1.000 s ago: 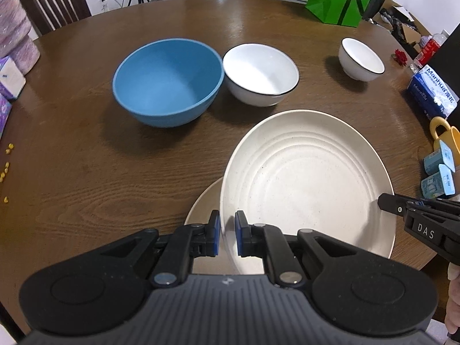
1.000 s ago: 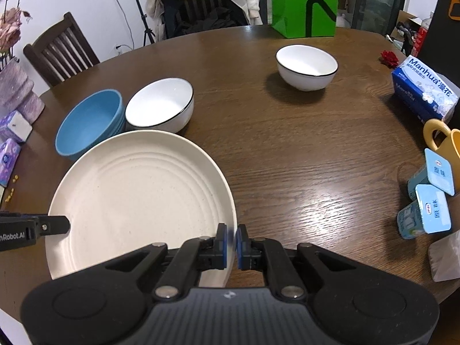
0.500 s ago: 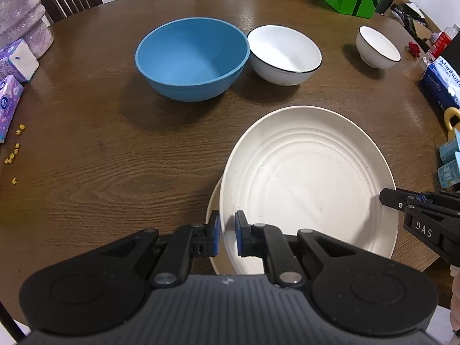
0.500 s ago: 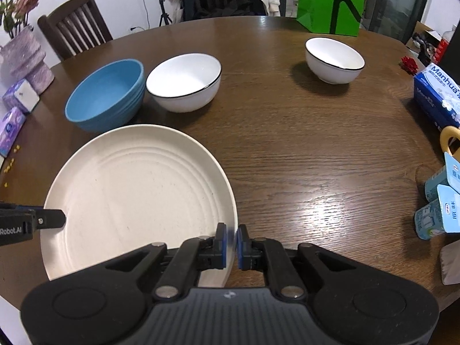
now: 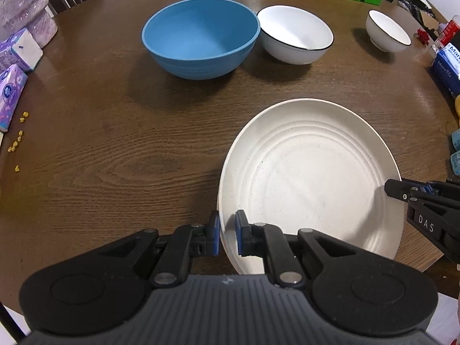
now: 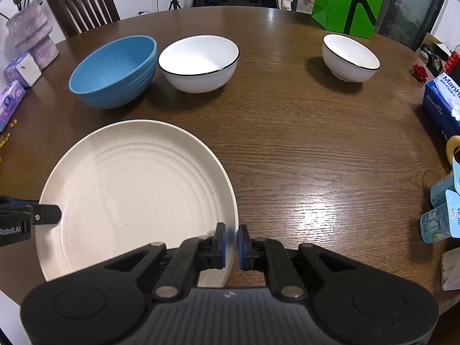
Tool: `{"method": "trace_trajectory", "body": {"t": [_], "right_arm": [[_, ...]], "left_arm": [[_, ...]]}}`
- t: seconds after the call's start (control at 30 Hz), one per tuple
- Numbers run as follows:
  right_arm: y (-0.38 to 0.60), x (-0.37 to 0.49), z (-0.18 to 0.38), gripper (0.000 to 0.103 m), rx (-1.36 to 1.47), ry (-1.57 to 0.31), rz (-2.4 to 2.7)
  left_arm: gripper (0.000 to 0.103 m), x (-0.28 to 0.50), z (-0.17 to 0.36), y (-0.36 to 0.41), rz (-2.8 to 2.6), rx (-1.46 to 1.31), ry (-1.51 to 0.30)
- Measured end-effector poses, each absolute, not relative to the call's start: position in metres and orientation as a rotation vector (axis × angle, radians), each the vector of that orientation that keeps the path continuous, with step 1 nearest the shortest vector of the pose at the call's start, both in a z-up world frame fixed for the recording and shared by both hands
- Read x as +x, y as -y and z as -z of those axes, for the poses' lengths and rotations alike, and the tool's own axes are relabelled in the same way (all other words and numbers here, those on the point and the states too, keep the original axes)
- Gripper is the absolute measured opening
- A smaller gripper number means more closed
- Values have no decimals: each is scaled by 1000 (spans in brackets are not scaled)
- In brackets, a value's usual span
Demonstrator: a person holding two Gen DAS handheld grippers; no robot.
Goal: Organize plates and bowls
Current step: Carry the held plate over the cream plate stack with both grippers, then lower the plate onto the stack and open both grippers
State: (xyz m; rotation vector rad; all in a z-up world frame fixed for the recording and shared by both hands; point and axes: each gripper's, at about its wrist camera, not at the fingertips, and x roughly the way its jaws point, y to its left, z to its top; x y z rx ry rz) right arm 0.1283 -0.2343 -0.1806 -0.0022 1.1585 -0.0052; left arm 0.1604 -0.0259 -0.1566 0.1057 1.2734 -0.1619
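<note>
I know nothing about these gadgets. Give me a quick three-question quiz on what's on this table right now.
1. True or false: both the left gripper and the right gripper clamp the rim of the cream plate.
2. How many bowls stand on the table?
3. Which bowl sits right next to the blue bowl? A. larger white bowl B. smaller white bowl

Key: 1 true; 2 three; 3 A.

both wrist views steep, close; share plate (image 5: 310, 178)
</note>
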Motion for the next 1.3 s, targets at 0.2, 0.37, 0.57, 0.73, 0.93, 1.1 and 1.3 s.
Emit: {"method": "trace_trajectory", "body": {"t": [0.2,0.37,0.57,0.73,0.93,1.1,1.3], "right_arm": [[231,130,184,8,-17,-1163,2],[228,130,187,8,-28,-1166,1],[224,130,191,8,-52,-1170,9],[224,132,190,8,-51,-1171,14],[222,135,191,8,-56,-1191,20],[222,138,195,8,-63,-1212,28],[223,140,198,7,-65,-1221,33]], "left_arm": [[11,160,160,25,161,112,-1277],[12,161,163,26,155,123,-1283],[12,160,166,29,158,142,-1276],[12,161,166,31,157,157,-1293],[13,166,169,36,151,192,-1326],[14,169,174,41,151,217,-1346],[14,171,178,42,150,226,-1355]]}}
